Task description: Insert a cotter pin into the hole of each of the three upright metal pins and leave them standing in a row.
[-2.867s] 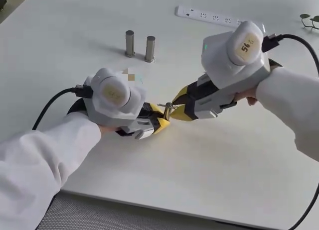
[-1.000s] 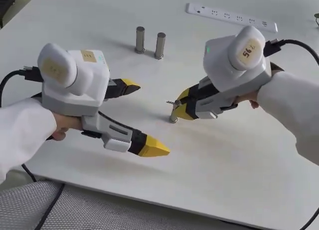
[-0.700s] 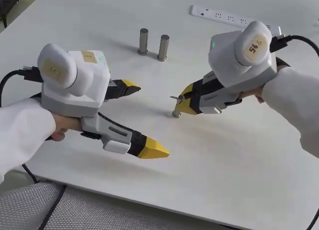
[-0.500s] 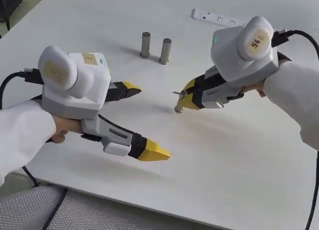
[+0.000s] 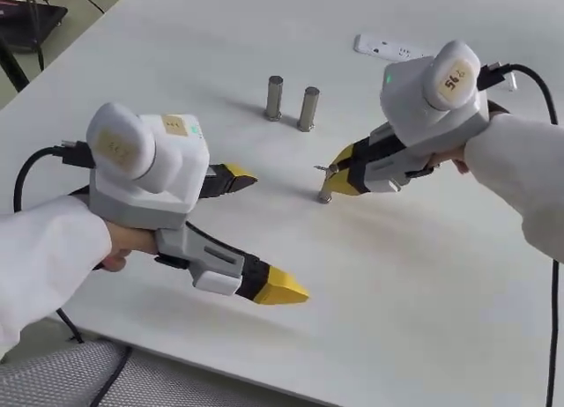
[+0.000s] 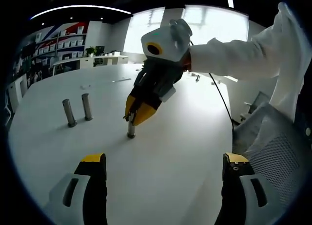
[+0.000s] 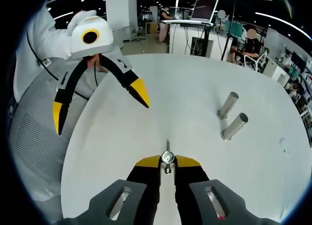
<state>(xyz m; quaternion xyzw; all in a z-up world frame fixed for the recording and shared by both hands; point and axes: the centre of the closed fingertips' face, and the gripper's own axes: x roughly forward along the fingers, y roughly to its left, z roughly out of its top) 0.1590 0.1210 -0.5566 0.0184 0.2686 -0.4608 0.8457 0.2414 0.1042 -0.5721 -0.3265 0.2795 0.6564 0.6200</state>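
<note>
The right tongs (image 5: 333,178) grasp a short silver metal pin (image 5: 325,194), upright amid open white desk (image 5: 423,292); its thin wire cotter pin (image 7: 167,146) lies horizontal. The left tongs (image 5: 273,233) are released.

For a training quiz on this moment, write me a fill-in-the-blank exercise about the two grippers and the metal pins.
The left gripper is wide ____ and holds nothing.
The right gripper is ____ on a metal pin that has a cotter pin through its top.
____ other metal pins stand upright side by side farther back on the table.
Missing words: open; shut; Two.
</note>
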